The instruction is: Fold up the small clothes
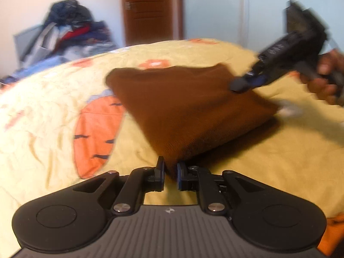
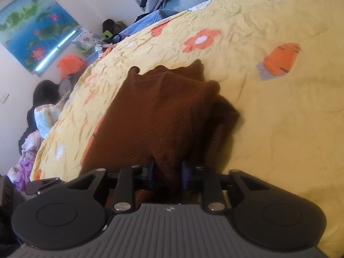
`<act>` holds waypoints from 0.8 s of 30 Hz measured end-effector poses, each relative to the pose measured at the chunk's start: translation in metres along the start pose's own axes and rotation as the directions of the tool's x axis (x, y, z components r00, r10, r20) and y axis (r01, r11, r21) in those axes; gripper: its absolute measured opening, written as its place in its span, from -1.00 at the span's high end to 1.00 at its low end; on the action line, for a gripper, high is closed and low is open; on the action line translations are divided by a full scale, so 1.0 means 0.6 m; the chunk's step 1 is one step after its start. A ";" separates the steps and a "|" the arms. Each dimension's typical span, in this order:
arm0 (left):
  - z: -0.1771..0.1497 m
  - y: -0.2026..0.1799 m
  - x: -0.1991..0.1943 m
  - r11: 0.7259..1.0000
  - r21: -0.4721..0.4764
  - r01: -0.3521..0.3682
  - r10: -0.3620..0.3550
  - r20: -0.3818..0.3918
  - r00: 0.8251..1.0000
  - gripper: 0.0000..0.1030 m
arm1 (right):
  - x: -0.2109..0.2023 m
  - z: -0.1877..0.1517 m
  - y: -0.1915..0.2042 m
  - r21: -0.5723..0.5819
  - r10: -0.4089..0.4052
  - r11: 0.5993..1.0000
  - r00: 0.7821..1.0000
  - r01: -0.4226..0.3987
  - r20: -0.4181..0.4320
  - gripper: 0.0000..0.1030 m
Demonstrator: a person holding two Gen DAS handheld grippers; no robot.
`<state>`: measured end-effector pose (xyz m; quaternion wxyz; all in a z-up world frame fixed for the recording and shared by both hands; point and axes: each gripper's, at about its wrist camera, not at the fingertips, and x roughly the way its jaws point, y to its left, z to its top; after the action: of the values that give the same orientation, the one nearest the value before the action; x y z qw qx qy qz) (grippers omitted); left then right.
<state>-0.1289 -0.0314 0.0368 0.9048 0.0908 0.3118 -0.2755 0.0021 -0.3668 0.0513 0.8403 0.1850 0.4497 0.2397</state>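
Note:
A brown knit garment (image 1: 189,107) lies folded on a yellow bedsheet with orange carrots and flowers (image 1: 53,99). My left gripper (image 1: 170,175) is shut on the garment's near corner, cloth pinched between the fingers. My right gripper (image 1: 243,85) shows in the left wrist view at the garment's far right edge, blurred. In the right wrist view the right gripper (image 2: 167,175) is shut on a fold of the brown garment (image 2: 163,111), which spreads ahead of it over the sheet (image 2: 279,118).
A heap of clothes (image 1: 68,30) sits beyond the bed's far left edge, with a brown door (image 1: 150,10) behind. In the right wrist view, a pile of clothes (image 2: 43,118) lies left of the bed under a lotus picture (image 2: 36,28).

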 end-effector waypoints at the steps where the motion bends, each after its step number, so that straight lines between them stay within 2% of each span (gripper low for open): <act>1: 0.001 0.014 -0.013 0.998 -0.025 0.049 -0.049 -0.008 0.999 0.46 | -0.007 0.008 0.005 0.002 0.005 1.000 1.000 -0.005 -0.003 -0.14; 2: 0.004 0.031 -0.025 0.994 -0.061 0.096 -0.097 -0.012 0.995 0.18 | -0.020 0.016 0.007 0.004 -0.001 1.000 1.000 0.001 0.029 -0.60; 3: 0.014 0.052 -0.034 0.985 -0.111 0.135 -0.135 0.002 0.991 -0.03 | -0.038 0.024 0.007 0.003 -0.019 1.000 0.996 0.019 0.093 -0.79; 4: 0.021 0.075 -0.046 0.975 -0.166 0.150 -0.147 0.032 0.989 -0.52 | -0.053 0.030 0.004 0.002 -0.032 0.999 0.987 0.033 0.157 -1.00; 5: 0.031 0.099 -0.054 0.961 -0.231 0.151 -0.137 0.075 0.988 -0.84 | -0.061 0.038 -0.005 0.015 -0.041 0.999 0.980 0.039 0.193 -1.00; 7: 0.052 0.150 -0.047 0.917 -0.361 0.172 -0.124 0.152 0.981 -0.89 | -0.051 0.057 -0.034 0.085 -0.056 0.996 0.980 0.041 0.191 -0.99; 8: 0.064 0.177 -0.028 0.884 -0.427 0.191 -0.134 0.160 0.978 -0.89 | -0.039 0.066 -0.049 0.118 -0.065 0.992 0.981 0.044 0.180 -0.95; 10: 0.079 0.223 0.036 0.807 -0.556 0.201 -0.157 0.128 0.979 -0.87 | -0.006 0.083 -0.073 0.172 -0.059 0.985 0.987 0.033 0.148 -0.85; 12: 0.089 0.249 0.108 0.743 -0.640 0.197 -0.198 0.072 0.978 -0.87 | 0.031 0.098 -0.083 0.189 -0.053 0.982 0.992 0.031 0.110 -0.81; 13: 0.093 0.254 0.140 0.725 -0.664 0.181 -0.214 0.031 0.976 -0.83 | 0.048 0.104 -0.084 0.184 -0.058 0.982 0.995 0.041 0.086 -0.80; 16: 0.120 0.261 0.181 0.722 -0.666 0.185 -0.205 0.049 0.977 -0.79 | 0.072 0.104 -0.067 0.122 -0.049 0.992 0.996 0.039 0.079 -0.78; 17: 0.130 0.264 0.195 0.712 -0.675 0.192 -0.223 0.041 0.974 -0.37 | 0.074 0.104 -0.062 0.110 -0.041 0.993 0.997 0.034 0.067 -0.59; 18: 0.140 0.266 0.210 0.711 -0.678 0.187 -0.239 0.017 0.971 0.16 | 0.077 0.103 -0.059 0.098 -0.029 0.995 0.998 0.024 0.052 -0.30; 19: 0.149 0.264 0.225 0.724 -0.672 0.157 -0.244 -0.035 0.969 0.75 | 0.085 0.101 -0.059 0.096 -0.015 0.995 1.000 0.014 0.013 0.35; 21: 0.169 0.254 0.228 0.775 -0.619 0.125 -0.206 -0.061 0.977 0.76 | 0.086 0.095 -0.061 0.098 -0.004 0.995 1.000 0.003 0.012 0.38; 23: 0.188 0.241 0.212 0.846 -0.526 0.082 -0.135 -0.064 0.989 0.79 | 0.081 0.094 -0.059 0.113 -0.010 0.994 1.000 0.007 0.027 0.41; 24: 0.196 0.241 0.199 0.864 -0.499 0.070 -0.112 -0.054 0.992 0.79 | 0.079 0.094 -0.054 0.107 -0.010 0.994 0.999 0.006 0.037 0.42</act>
<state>0.0898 -0.0037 0.0549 0.8702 -0.1480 0.4126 -0.2249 0.0801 -0.3719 0.0324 0.8385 0.2324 0.4467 0.2083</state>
